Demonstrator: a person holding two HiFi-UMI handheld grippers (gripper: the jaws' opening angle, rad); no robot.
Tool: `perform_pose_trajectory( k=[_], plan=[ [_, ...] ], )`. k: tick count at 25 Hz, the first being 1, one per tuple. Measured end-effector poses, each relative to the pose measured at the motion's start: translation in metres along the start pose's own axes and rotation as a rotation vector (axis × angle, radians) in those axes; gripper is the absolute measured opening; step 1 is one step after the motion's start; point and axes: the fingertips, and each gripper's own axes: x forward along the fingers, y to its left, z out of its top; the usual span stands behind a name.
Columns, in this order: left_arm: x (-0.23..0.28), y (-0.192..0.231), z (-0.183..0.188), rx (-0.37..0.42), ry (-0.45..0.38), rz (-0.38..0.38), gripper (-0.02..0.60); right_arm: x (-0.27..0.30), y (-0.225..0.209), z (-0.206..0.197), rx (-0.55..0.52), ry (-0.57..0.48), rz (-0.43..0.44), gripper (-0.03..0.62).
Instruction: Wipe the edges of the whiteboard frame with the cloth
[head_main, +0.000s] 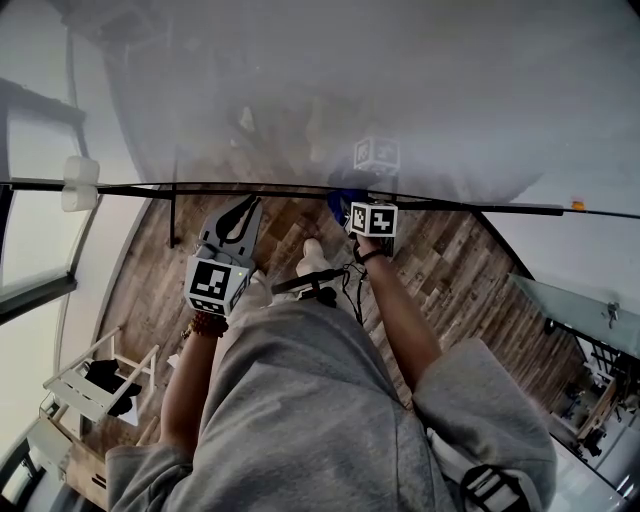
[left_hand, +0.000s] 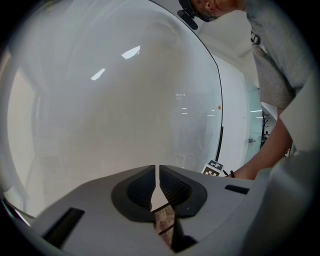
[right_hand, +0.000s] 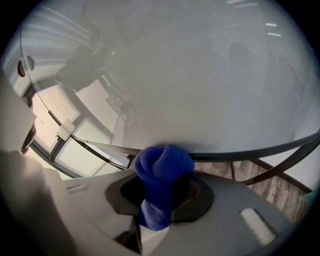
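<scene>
The whiteboard (head_main: 400, 90) fills the top of the head view, its dark bottom frame edge (head_main: 250, 189) running across. My right gripper (head_main: 350, 206) is shut on a bunched blue cloth (head_main: 338, 203) that presses against that edge near the middle. In the right gripper view the cloth (right_hand: 162, 167) bulges out between the jaws of the gripper (right_hand: 162, 189) and touches the frame edge (right_hand: 260, 151). My left gripper (head_main: 240, 213) hangs just below the edge, left of the cloth, touching nothing. Seen in its own view, the left gripper (left_hand: 158, 182) is shut and empty, facing the board surface (left_hand: 110, 100).
A white block (head_main: 80, 183) sits on the frame's left end. A dark stand leg (head_main: 173, 215) drops to the wooden floor (head_main: 470, 280). A white rack (head_main: 95, 385) stands at lower left, a glass panel (head_main: 570, 310) at right. The person's shoe (head_main: 312, 255) is under the board.
</scene>
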Motion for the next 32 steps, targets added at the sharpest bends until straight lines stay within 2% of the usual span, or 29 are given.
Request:
perform_pose_trajectory(
  k=[3, 7, 20, 26, 32],
  plan=[
    [-0.002, -0.001, -0.003, 0.005, 0.019, -0.003, 0.032, 0.002, 0.005, 0.001, 0.002, -0.004, 0.008, 0.117],
    [0.0, -0.002, 0.004, 0.042, -0.001, -0.001, 0.032, 0.004, 0.009, 0.001, 0.006, -0.002, 0.013, 0.117],
    [-0.013, 0.014, -0.001, 0.015, -0.008, 0.02, 0.032, 0.017, 0.038, 0.001, 0.0, -0.002, 0.04, 0.115],
    [-0.025, 0.024, -0.005, 0.019, 0.008, 0.029, 0.032, 0.02, 0.05, 0.002, -0.004, -0.003, 0.042, 0.115],
    [-0.03, 0.035, 0.003, 0.027, -0.012, 0.036, 0.032, 0.024, 0.059, 0.002, -0.003, -0.005, 0.039, 0.115]
  ],
)
